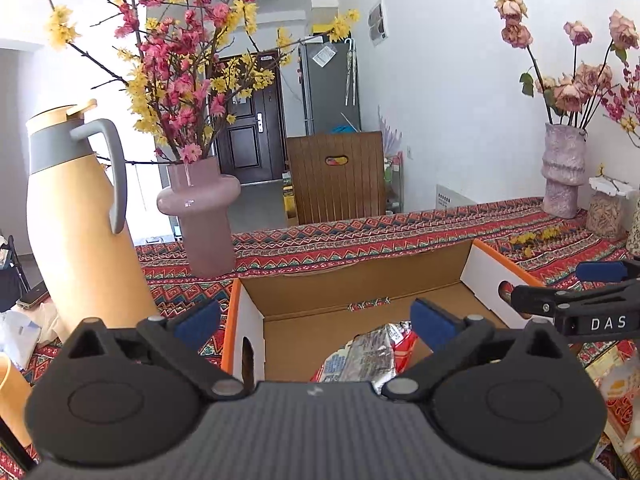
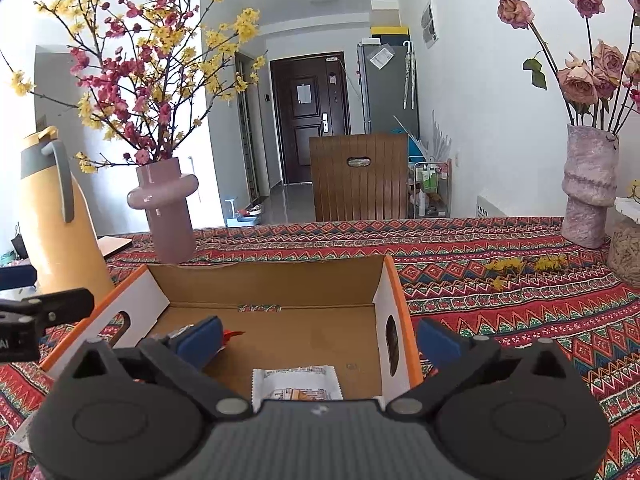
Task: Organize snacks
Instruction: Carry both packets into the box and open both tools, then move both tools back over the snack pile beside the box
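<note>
Hovering both claws over the open cardboard box [image 2: 272, 304] on the patterned worktop [image 2: 500, 292], I judge the task to be between placements: some snacks already lie inside, others wait outside. The left claw [image 1: 316, 320] is spread wide with nothing between its blue pads, poised above the near left part of the box. The right claw [image 2: 320, 338] is likewise spread and empty, straddling the box's right wall, one finger inside, one outside. In the left wrist view, a silver foil snack pack [image 1: 370, 354] rests on the box floor just ahead of the claw, with a red wrapper beside it; more packets [image 1: 618, 392] lie on the worktop outside the box's right wall. The right wrist view shows what the left does not: a white sachet [image 2: 298, 382] flat on the box floor near the front edge, and the box's far right corner bare. It does not show the outside packets. My next move, as I read it, calls for swinging the right claw out to those packets, pinching one by its edge, and lifting it over the orange-trimmed wall. The pink vase [image 2: 168, 208] and yellow jug [image 1: 76, 216] stand behind the box, well apart from that path.
</note>
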A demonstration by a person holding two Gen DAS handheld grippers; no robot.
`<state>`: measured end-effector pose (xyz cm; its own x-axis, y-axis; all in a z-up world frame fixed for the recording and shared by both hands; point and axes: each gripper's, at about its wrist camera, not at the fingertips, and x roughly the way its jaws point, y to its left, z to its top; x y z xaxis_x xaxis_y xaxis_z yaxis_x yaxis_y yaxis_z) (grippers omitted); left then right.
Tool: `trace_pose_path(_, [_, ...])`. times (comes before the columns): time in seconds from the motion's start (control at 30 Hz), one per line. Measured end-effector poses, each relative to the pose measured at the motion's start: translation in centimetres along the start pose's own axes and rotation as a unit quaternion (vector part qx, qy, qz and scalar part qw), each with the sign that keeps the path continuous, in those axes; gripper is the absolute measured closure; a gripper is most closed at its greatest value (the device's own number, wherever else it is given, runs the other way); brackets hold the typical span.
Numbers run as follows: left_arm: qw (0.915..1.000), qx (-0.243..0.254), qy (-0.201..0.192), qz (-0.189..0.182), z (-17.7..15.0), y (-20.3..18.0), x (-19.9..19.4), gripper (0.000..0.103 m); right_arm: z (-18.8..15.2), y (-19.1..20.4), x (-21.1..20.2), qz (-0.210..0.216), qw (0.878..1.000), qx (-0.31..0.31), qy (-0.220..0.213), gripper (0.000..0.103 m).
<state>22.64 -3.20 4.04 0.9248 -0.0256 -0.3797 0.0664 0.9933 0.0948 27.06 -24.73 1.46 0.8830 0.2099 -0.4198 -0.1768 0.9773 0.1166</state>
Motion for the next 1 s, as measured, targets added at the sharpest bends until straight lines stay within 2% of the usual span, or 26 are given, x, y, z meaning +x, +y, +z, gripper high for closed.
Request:
trace_pose_path(0.53, [0.9989, -0.034, -0.027, -0.016, -2.6, 0.8, -5.8, 0.0, -3.0, 0.8, -7.2, 0.002, 0.999, -0.014, -0.045, 0.0])
trace_pose_path(0.73, [0.9986, -0.043, -0.027, -0.017, -4.7, 1.3, -8.0, 0.0, -4.8, 0.8, -9.4, 0.002, 0.999, -0.015, -0.044, 0.0])
trace_pose_path(1.0, [0.9982, -0.057, -0.015, -0.013, -8.0, 2.7, -10.5, 0.0, -7.6, 0.5, -12.2, -0.019, 0.999, -0.021, -0.03, 0.0])
